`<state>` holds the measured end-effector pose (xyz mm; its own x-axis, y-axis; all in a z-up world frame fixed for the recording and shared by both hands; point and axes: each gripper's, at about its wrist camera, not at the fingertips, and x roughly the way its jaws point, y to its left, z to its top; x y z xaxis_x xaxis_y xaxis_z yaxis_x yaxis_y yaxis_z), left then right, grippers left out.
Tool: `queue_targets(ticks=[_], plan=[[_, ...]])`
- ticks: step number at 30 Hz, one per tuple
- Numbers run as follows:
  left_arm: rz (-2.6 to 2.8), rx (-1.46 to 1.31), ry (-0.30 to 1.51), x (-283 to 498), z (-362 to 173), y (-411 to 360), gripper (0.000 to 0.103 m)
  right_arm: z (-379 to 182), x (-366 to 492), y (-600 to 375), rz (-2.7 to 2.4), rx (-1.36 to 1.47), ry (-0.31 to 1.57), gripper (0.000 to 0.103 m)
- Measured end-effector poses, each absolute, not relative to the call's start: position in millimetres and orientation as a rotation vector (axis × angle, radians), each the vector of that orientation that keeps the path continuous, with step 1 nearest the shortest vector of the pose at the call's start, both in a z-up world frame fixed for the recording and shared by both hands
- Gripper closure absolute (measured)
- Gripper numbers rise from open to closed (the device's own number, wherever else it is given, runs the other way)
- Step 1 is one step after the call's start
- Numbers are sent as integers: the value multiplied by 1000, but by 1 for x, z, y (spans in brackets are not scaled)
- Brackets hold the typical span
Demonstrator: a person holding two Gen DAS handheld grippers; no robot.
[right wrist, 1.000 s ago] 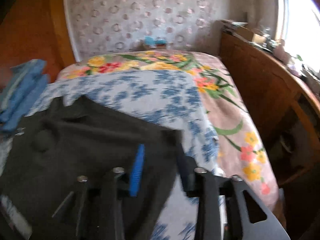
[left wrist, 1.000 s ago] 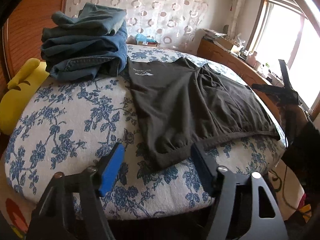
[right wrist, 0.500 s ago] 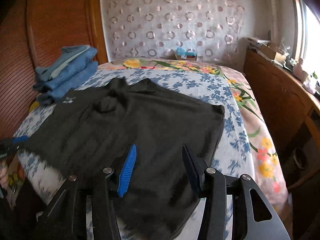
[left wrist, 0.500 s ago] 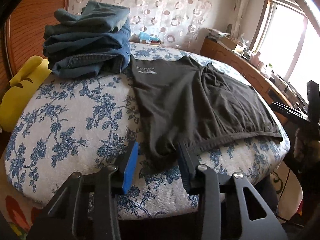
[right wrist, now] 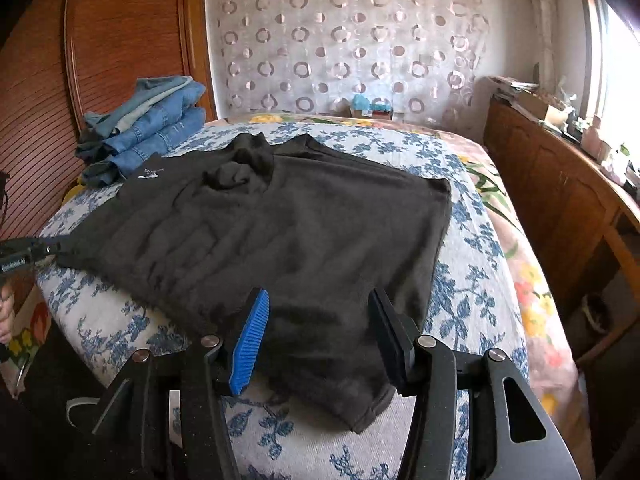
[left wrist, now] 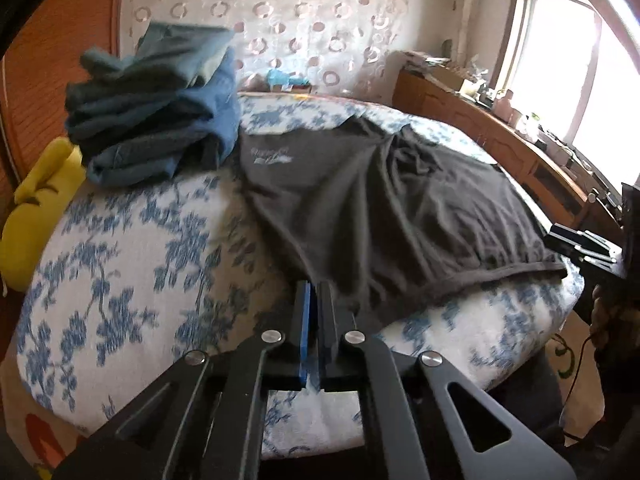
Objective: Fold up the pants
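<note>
The dark pants [right wrist: 280,232] are lying spread across the bed [right wrist: 472,280], long axis left to right. One hem corner is being pinched by the clenched left gripper [left wrist: 314,292]; the right gripper [right wrist: 318,312] is being opened over the opposite end, nothing grasped.

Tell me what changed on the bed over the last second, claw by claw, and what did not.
The left claw closed from wide open and is now shut on the near corner of the dark pants. The right claw swung across to the pants' other near corner; its jaws are opening, with cloth between them but not pinched. The pants stayed spread on the bed, and the stack of folded jeans did not move.
</note>
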<state>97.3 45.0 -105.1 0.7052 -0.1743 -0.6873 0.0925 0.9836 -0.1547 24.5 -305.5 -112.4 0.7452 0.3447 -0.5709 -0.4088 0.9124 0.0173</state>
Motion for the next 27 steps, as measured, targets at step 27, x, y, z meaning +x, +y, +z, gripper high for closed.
queue_targets(ticks=[27], plan=[[-458, 53, 666, 140, -10, -111, 101, -102, 11, -327, 412, -28, 554, 49]])
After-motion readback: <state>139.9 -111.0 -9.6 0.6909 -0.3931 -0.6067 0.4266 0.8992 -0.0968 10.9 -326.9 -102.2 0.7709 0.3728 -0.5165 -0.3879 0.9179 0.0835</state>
